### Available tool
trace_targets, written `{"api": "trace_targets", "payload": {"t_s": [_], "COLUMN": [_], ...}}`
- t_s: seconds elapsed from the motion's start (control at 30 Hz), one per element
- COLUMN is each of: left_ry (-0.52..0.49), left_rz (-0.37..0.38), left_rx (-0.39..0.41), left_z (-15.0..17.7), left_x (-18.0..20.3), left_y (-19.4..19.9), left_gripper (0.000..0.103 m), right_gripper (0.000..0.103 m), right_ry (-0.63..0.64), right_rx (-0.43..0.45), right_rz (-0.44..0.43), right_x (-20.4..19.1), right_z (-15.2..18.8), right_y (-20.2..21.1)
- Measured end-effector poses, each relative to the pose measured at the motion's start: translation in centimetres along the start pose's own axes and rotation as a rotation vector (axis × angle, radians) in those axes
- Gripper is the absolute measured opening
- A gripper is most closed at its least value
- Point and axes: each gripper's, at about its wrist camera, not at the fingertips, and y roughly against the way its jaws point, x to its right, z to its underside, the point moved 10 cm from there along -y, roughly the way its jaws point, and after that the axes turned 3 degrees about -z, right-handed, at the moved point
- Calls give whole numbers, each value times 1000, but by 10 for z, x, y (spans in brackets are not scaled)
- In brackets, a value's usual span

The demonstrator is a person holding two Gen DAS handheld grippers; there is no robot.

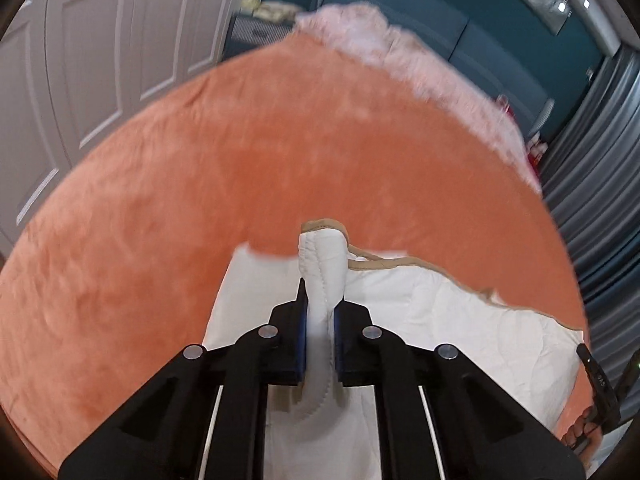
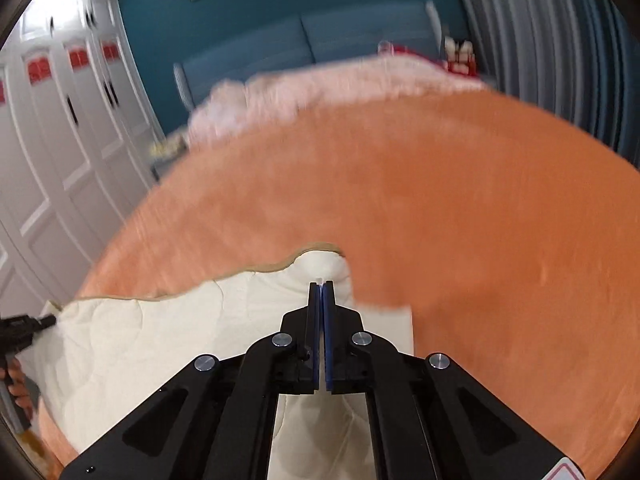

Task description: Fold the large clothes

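Both grippers grip the white quilted garment [image 1: 420,312] lying on the orange bed cover [image 1: 200,220]: the left gripper [image 1: 320,312] pinches a thick fold, the right gripper [image 2: 322,292] clamps its tan-edged corner. Lifting both corners together, evenly, should keep the fold square.

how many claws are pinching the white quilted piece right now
2. The left claw clamps a bunched fold of the white quilted piece at its tan-trimmed edge. The right claw is shut on the same edge, further along.
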Motion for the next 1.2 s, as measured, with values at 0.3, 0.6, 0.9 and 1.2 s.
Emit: {"api": "trace_targets", "payload": {"t_s": [0.3,0.6,0.9,1.2], "left_ry": [-47,-96,-134,-131], "left_rz": [-161,-219,-265,-308], "left_rx": [-68,-17,29,60], "left_z": [9,36,38,19], "left_x": [-3,-22,-20,-18], "left_y": [-78,-120,-127,-68], "left_gripper": [10,20,21,44], "right_gripper": [1,1,2,10], "right_ry": [19,27,41,7], "right_rx": [-150,-211,-197,-41], "right_rz": [147,165,183,155], "right_x": [29,37,37,22], "right_z": [36,75,79,43], "right_y": [-75,-110,-119,-57]}}
